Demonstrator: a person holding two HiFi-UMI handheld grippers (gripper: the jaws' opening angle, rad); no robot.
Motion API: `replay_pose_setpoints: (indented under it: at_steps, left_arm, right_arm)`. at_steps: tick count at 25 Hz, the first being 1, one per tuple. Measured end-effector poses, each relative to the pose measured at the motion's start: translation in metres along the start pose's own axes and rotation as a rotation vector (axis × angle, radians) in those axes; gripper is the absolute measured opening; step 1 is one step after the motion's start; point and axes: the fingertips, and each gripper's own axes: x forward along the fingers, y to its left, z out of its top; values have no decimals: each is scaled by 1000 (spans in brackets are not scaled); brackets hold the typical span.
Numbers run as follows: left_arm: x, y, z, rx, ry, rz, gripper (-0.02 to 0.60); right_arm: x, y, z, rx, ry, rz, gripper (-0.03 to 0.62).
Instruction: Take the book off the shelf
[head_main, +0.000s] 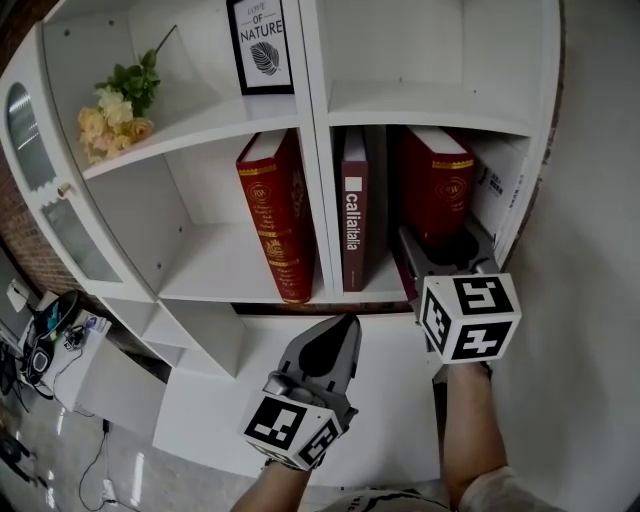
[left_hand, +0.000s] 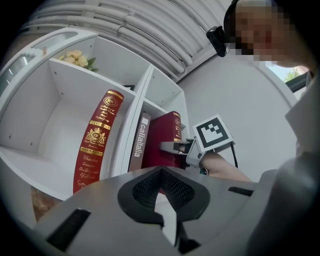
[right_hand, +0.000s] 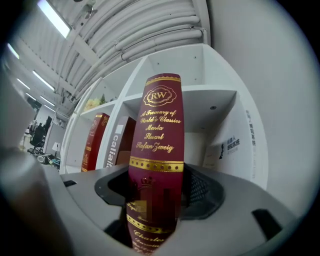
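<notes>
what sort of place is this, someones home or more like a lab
Most likely a lab or workshop dressed like a home. The white shelf with books, a framed print and flowers looks domestic, but bare pipes run overhead and cables lie on the floor.

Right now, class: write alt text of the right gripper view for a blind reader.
A dark red book stands upright between the closing jaws of the right gripper, gilt spine toward the camera, on a white shelf.
</notes>
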Motion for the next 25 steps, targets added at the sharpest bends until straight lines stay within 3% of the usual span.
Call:
replay_pose_setpoints:
  at_steps: [25]
  left_arm:
    - [-43, -40, -5, -34, 16, -84, 11]
  right_arm:
    - [-96, -2, 6, 215, -198, -14, 272]
